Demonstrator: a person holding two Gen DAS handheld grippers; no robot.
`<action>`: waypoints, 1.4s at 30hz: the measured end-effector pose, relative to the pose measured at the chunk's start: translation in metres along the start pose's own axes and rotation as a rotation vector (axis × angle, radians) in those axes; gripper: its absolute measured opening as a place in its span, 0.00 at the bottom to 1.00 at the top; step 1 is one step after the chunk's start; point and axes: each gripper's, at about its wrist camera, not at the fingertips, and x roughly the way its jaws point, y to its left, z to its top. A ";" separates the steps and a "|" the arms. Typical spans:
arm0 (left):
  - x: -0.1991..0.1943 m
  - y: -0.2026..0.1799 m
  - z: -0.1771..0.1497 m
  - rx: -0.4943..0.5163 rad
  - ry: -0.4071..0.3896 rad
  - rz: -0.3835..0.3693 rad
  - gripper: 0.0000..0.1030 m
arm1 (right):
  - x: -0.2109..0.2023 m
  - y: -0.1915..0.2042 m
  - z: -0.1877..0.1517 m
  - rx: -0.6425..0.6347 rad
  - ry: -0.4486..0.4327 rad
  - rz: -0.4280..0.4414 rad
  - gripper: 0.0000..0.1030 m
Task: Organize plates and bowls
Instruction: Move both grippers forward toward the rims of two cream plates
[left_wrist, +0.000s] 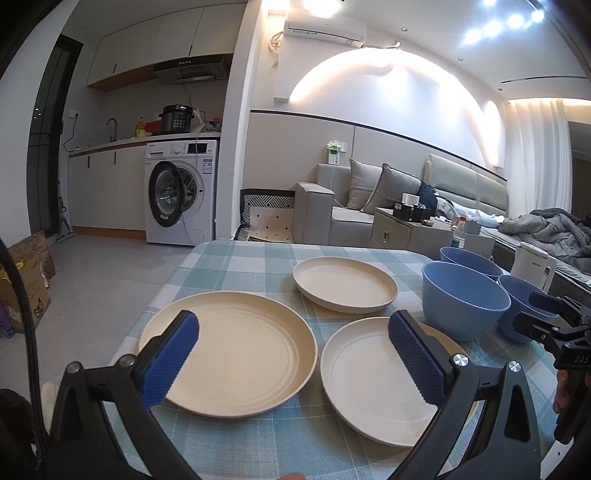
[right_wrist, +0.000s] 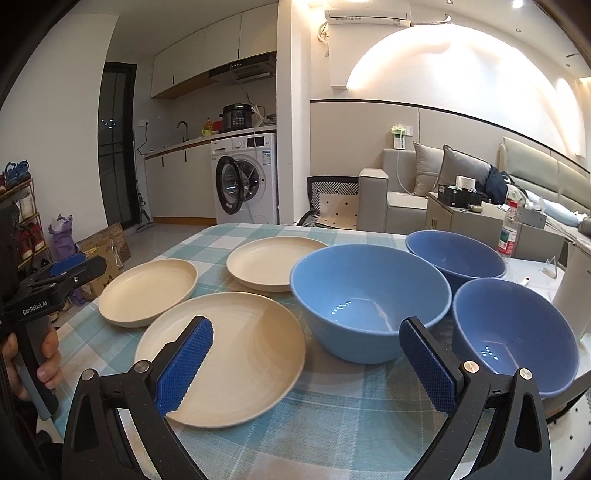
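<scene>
Plates, cream, three. One (left_wrist: 236, 354) lies under the left claw's (left_wrist: 293, 360) left finger; one (left_wrist: 373, 380) under its right finger, just beside the first; one (left_wrist: 345, 282) ahead of the claw, between the pads' line of sight.

Bowls, blue, three. Pale bowl (right_wrist: 369, 295) sits ahead of the right claw (right_wrist: 310, 365), between its fingers; a darker bowl (right_wrist: 513, 328) lies beyond its right finger; another (right_wrist: 454, 254) stands farther off, behind both.

Left claw: spread wide, holding nothing, above the desk (left_wrist: 229, 258). Right claw: likewise wide apart and empty.

Desk: covered by a teal-and-white checked cloth; white kettle (left_wrist: 533, 266) at its far right.

Room: washing machine (left_wrist: 181, 192) with door ajar ahead left, grey sofa (left_wrist: 354, 206) ahead right, wall air conditioner (left_wrist: 325, 27) high up.
</scene>
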 end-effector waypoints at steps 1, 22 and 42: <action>0.000 0.001 0.002 -0.002 0.002 0.008 1.00 | 0.001 0.002 0.002 -0.002 0.004 0.009 1.00; -0.001 0.033 0.037 -0.039 0.083 0.173 1.00 | 0.026 0.039 0.062 -0.015 0.036 0.137 1.00; 0.024 0.033 0.063 -0.015 0.126 0.176 1.00 | 0.060 0.071 0.097 -0.025 0.087 0.195 1.00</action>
